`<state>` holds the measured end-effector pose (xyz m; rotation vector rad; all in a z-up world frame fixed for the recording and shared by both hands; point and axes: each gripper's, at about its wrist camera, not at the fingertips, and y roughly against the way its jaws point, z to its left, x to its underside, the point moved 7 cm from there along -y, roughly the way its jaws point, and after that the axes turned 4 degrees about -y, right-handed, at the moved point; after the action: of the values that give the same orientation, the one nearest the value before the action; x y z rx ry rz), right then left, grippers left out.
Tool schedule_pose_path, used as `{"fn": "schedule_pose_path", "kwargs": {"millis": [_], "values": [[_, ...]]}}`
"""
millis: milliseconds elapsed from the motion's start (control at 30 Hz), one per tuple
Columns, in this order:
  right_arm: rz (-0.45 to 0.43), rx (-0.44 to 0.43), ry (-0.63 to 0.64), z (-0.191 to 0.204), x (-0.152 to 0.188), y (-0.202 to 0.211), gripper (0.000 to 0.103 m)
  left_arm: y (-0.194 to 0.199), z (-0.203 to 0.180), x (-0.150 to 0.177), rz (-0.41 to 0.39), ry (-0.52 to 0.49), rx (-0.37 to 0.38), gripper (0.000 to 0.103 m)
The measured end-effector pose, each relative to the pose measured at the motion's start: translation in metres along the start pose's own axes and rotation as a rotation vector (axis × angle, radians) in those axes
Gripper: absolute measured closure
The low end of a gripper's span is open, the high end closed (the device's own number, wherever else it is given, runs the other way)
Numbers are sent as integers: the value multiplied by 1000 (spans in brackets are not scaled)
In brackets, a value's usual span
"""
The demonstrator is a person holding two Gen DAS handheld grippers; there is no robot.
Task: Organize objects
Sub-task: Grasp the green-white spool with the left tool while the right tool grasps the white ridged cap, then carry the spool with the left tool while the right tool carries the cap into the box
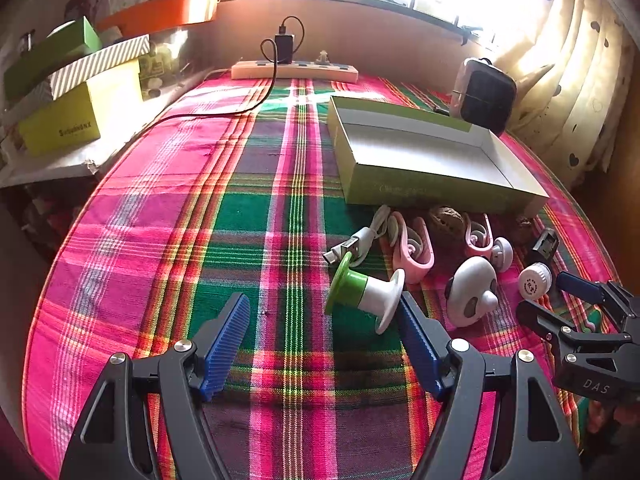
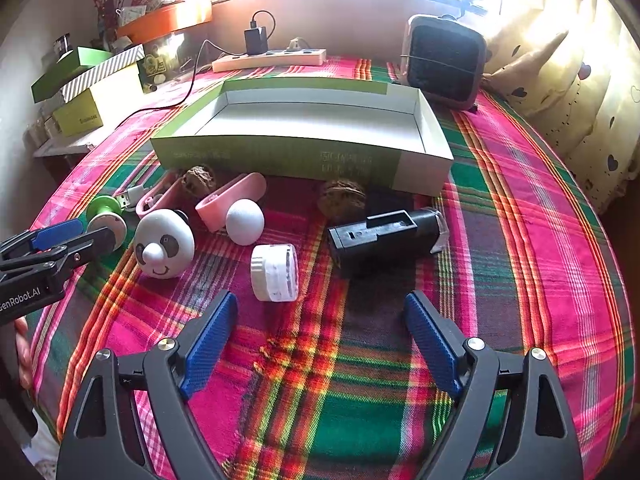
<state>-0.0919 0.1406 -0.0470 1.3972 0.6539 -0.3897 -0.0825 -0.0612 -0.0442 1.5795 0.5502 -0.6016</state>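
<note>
An open green-and-white box (image 2: pixel 280 154) stands on the plaid cloth, nothing visible inside it. In front of it lie a panda-faced toy (image 2: pixel 164 248), a white ribbed cap (image 2: pixel 276 272), a black torch-like body (image 2: pixel 388 236), pink clips (image 2: pixel 234 196), a white ball (image 2: pixel 245 222), two walnuts (image 2: pixel 342 198) and a USB cable (image 1: pixel 356 244). A green-and-white spool (image 1: pixel 364 292) lies on its side just beyond my left gripper (image 1: pixel 322 300), which is open and holds nothing. My right gripper (image 2: pixel 320 300) is open, short of the white cap, nothing between its fingers.
A power strip (image 2: pixel 268 58) with a charger and a small dark fan (image 2: pixel 444 60) stand at the back edge. Stacked boxes (image 1: pixel 76 92) and an orange tray (image 1: pixel 160 10) fill a shelf on the left. Curtains (image 2: pixel 560 80) hang on the right.
</note>
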Motion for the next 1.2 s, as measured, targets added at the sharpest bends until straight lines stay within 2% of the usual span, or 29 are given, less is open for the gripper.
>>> {"fn": "schedule_pose_path", "kwargs": {"millis": [200,300,333,600,833,1000,1200], "values": [[1,0,7,4,-4,-3,23,-4,-4,-8,-14,-46,18,30],[1,-2,8,4,-5,-3,27,-6,-6,-10,-14,-55,26,38],[1,-3,8,4,-6,-4,28,-7,-7,-10,-9,-60,29,45],[-10,6,-4,0,-8,-2,45,-7,-18,-10,-11,-96,60,71],[-15,-4,14,4,-7,-1,59,-7,-21,-9,-11,-103,55,72],[-17,-6,10,3,-8,0,74,-7,-20,-9,-10,-104,52,73],[-9,-19,10,3,-10,2,83,-1,-22,-14,-12,-104,68,73]]}}
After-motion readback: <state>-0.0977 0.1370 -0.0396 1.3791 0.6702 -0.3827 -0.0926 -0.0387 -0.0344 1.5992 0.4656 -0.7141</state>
